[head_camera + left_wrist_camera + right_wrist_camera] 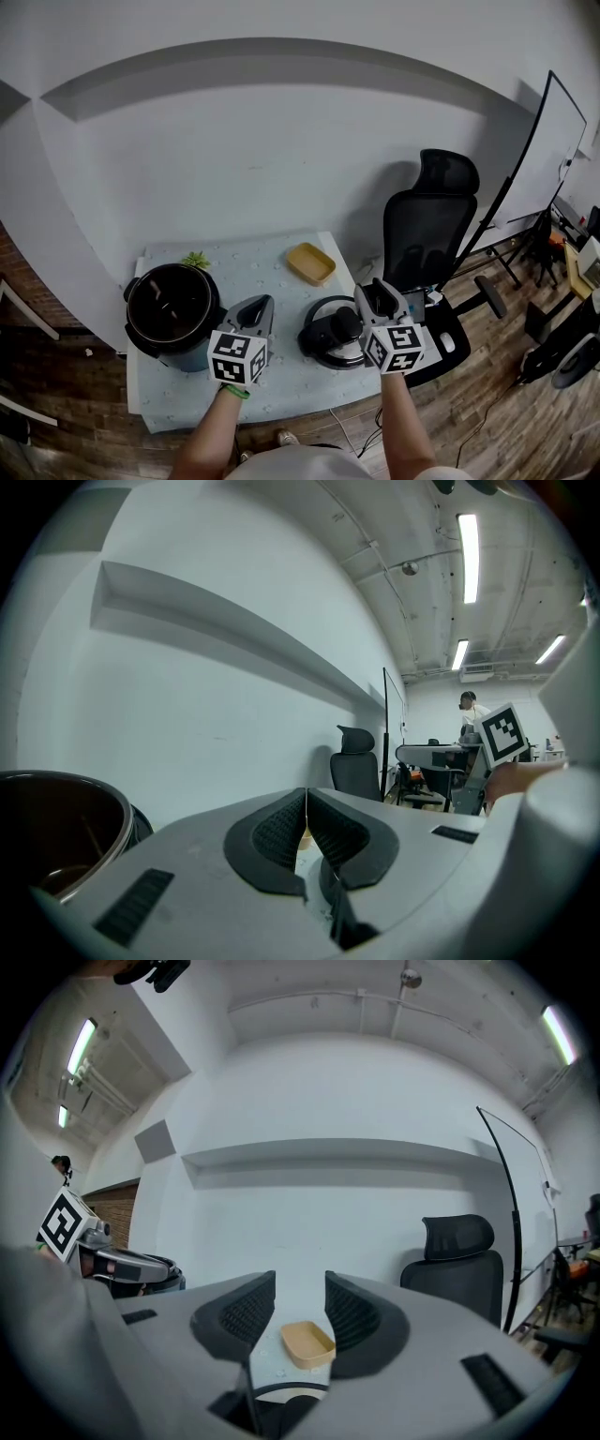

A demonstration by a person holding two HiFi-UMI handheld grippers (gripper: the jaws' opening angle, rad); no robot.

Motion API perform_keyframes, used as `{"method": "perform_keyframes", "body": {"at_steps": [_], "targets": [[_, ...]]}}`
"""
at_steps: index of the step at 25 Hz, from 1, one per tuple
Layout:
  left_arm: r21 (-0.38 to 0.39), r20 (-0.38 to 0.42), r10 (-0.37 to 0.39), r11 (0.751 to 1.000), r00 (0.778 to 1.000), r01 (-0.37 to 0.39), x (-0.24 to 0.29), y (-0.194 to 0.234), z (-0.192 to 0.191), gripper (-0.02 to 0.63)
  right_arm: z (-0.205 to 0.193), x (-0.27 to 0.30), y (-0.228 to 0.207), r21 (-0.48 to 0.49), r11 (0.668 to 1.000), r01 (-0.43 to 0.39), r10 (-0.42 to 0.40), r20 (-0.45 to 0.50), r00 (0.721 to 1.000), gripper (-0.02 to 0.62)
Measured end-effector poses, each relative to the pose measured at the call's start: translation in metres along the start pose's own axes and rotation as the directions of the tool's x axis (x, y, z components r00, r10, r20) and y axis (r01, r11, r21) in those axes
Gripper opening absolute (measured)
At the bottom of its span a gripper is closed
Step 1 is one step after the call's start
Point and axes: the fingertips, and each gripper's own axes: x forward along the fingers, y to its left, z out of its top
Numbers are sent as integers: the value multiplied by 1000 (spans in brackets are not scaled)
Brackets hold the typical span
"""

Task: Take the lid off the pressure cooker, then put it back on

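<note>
Forearms (214, 433) come in from the near edge, one gripper each. The left gripper (260, 303) hangs over the table (286, 392) between the pressure cooker (173, 309) and the lid (330, 341). In its own view the pads (277, 832) are pressed together with nothing between them. The right gripper (373, 290) sits at the lid's right edge, jaws a narrow gap apart and empty. Through the gap you only see the yellow tray (307, 1344) on the far side of the table.

The lid is off and lies flat on the table, right of the open pressure cooker, with a strip of table between them. Its dark handle (339, 325) is on top, long axis roughly left-right (small in the head view, not certain).

Key relation: the handle lies just left of and below the right fingertips, so the right gripper is the nearer one. The left one is further off, closer to the pressure cooker.

My read: removal is done, refit is next. The right gripper would need to open wider, drop onto the handle, then carry the lid left over the pressure cooker. Main risk — seating the lid skewed on the rim.
</note>
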Motion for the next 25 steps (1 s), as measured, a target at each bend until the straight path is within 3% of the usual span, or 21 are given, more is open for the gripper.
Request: {"method": "perform_keyframes", "body": {"at_steps": [2, 4, 6, 11, 16, 20, 25], "targets": [[-1, -2, 0, 1000, 1000, 0, -1, -1, -2, 17, -1, 3, 0, 5, 1000, -8, 8, -8, 1000, 204], [-2, -3, 1, 1000, 1000, -1, -2, -1, -3, 17, -3, 6, 1, 12, 1000, -10, 10, -14, 1000, 330], [-2, -4, 2, 1000, 1000, -2, -3, 0, -4, 17, -6, 8, 1, 17, 1000, -8, 8, -20, 1000, 394], [-4, -8, 8, 1000, 1000, -8, -5, 0, -5, 17, -18, 13, 1, 20, 1000, -22, 23, -62, 998, 406], [-7, -20, 4, 1000, 1000, -4, -6, -2, -11, 17, -57, 27, -2, 44, 998, -40, 46, -171, 984, 406], [-9, -39, 7, 1000, 999, -8, -7, -3, -19, 17, -99, 37, -8, 61, 998, -29, 45, -281, 959, 404], [-17, -58, 12, 1000, 998, -13, -10, -3, -28, 17, -149, 48, -9, 69, 997, -40, 65, -415, 908, 397]]}}
